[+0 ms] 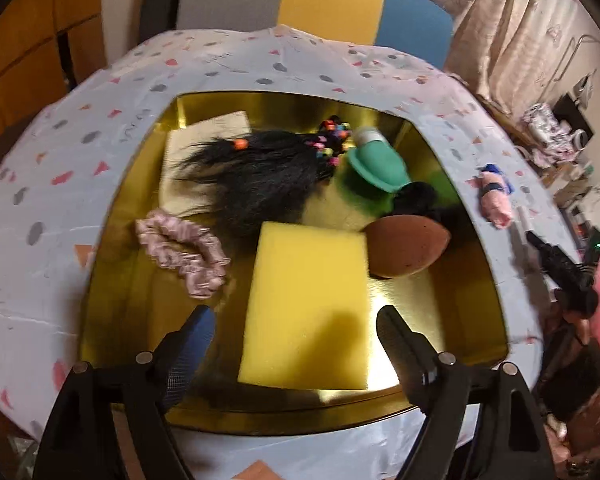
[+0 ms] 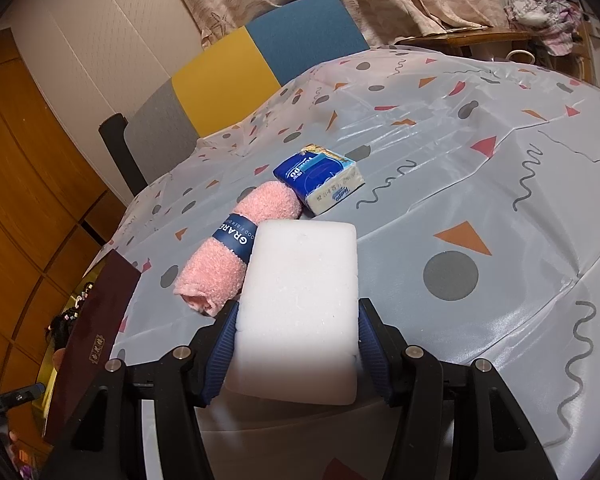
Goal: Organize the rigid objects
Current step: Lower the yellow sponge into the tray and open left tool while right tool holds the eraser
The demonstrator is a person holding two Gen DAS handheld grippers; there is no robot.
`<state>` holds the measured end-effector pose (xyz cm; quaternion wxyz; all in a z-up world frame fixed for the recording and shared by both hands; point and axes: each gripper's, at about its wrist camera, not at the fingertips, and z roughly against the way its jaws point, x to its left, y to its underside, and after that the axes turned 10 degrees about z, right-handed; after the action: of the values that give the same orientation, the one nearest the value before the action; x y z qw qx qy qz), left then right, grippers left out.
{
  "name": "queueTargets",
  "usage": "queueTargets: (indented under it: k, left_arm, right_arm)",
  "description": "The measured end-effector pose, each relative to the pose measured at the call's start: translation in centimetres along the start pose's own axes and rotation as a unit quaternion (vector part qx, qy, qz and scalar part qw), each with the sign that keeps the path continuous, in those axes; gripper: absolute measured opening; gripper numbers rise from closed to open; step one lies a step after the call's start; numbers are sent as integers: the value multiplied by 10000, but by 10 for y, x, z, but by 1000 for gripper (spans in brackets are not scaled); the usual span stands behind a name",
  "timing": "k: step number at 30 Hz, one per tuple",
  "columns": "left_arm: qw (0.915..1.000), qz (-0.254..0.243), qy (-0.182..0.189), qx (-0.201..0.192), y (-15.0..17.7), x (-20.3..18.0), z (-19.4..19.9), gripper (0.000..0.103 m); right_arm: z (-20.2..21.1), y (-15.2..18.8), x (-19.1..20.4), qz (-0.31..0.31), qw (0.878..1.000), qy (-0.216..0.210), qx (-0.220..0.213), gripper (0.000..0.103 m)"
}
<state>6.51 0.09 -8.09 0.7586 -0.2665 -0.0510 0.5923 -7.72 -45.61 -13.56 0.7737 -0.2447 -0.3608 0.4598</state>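
Left gripper [image 1: 296,320]: fingers apart, pads clear of the yellow sponge [image 1: 306,308] lying in the gold tray [image 1: 460,300], lower centre. Right gripper [image 2: 296,340]: fingers clamped on white sponge block [image 2: 300,312], lower centre, above the surface [image 2: 480,168].

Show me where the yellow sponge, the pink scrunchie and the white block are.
yellow sponge [image 1: 306,304]: left wrist view, middle of its top face.
pink scrunchie [image 1: 168,254]: left wrist view, its ruffled left side.
white block [image 2: 300,304]: right wrist view, centre of its front face.

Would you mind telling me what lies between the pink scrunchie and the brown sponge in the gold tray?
The yellow sponge lies between the scrunchie and the brown sponge, seen in the left wrist view.
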Motion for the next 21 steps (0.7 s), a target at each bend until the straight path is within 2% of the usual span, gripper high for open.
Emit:
queueTargets:
  k: [4,7,9,15,17,21]
  left_arm:
    - [9999,75,-61,32,3,5,0,84]
    - [9994,97,-345,27,1,6,-3,84]
    - [9995,247,-197,-83,0,7,1,84]
    - [9948,663,576,-514,0,3,23,84]
    - [9910,829,827,-655,2,2,30,84]
    - [9864,907,1082,-836,8,-5,37,84]
  right_arm:
    - [0,0,1,32,10000,36,13,58]
    - [-1,0,3,63,9999,77,37,58]
    - [-1,-1,4,99,9998,125,77,58]
    - [-1,-5,19,413,9978,456,257,58]
    - [4,-3,24,352,9984,369,230,58]
    - [16,-3,41,204,9997,25,108,58]
